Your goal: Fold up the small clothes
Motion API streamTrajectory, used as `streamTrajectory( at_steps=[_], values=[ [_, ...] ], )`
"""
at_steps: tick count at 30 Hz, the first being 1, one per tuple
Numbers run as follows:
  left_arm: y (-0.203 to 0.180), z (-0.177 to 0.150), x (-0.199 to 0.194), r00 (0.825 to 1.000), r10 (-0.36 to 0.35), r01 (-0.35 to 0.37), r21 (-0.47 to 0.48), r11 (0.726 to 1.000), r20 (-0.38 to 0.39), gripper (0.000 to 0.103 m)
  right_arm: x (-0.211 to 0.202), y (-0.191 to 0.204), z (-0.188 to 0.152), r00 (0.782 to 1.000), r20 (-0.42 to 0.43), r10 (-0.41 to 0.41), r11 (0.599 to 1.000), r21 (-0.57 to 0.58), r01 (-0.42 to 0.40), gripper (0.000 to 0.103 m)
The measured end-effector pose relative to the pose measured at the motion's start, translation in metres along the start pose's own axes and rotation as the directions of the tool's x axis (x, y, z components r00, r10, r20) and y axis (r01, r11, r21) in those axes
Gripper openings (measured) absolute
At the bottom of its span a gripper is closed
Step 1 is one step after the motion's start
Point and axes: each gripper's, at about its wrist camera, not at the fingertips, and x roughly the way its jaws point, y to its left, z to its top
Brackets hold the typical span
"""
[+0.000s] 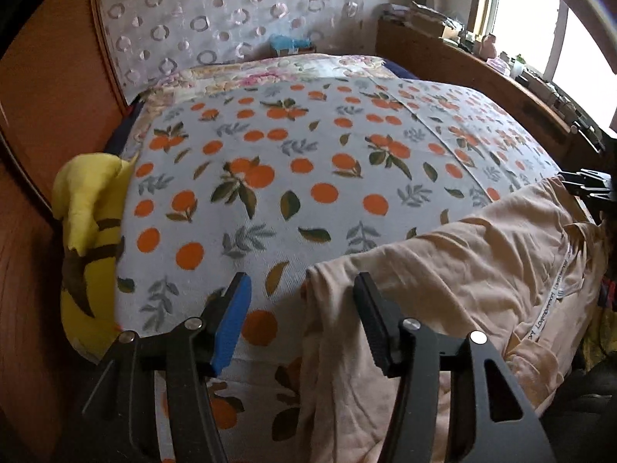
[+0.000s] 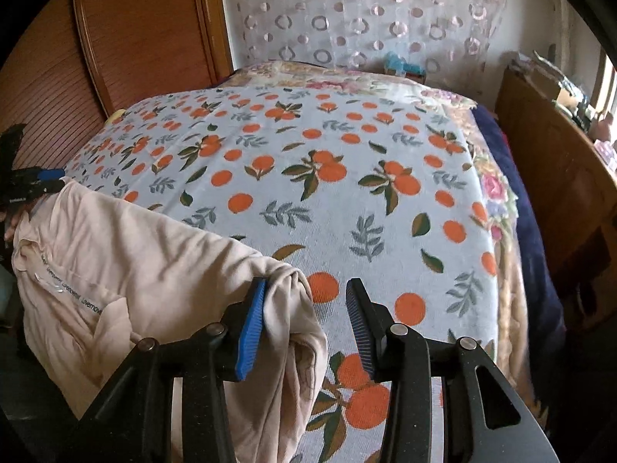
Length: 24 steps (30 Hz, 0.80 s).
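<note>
I see the bed filling both views, covered with a pale blanket printed with oranges and leaves, and a flowered quilt showing at its far and right edges. A wooden headboard shelf crowded with small items runs along the right, and a curtain with ring patterns hangs at the far end. The peach garment is draped over the near edge of the bed, stretched sideways between my two hands, with a white printed ribbon along it. A yellow plush toy sits at the left side of the bed. My left gripper has its fingers partly apart; the garment's left corner lies between them, and I see no pad pressing it. My right gripper also stands partly open, the garment's bunched right corner resting against the blue pad, the other pad clear of it.
</note>
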Motion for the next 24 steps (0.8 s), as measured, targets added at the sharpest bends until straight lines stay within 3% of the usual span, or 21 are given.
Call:
streamTrajectory(
  at_steps=[9,12,16,24],
  values=[
    [0.003,-0.004,0.001,1.0,-0.012,0.012,-0.027,1.0,-0.004,0.056,-0.027,0.006,0.004,0.996,0.089,0.019,1.0,0.013,-0.02,0.044],
    [0.003,-0.004,0.002,1.0,-0.013,0.013,-0.027,1.0,-0.004,0.056,-0.027,0.012,0.003,0.994,0.079,0.071,0.997,0.0,-0.071,0.044],
    [0.003,-0.002,0.002,1.0,-0.018,0.018,-0.01,1.0,-0.013,0.056,-0.01,0.013,0.001,0.999,0.014,0.04,0.999,-0.034,-0.04,0.044],
    [-0.006,0.003,0.001,0.998,-0.058,0.059,0.021,0.998,-0.025,0.034,0.005,0.005,-0.001,0.999,-0.039,0.027,1.0,-0.003,-0.027,0.044]
  ],
)
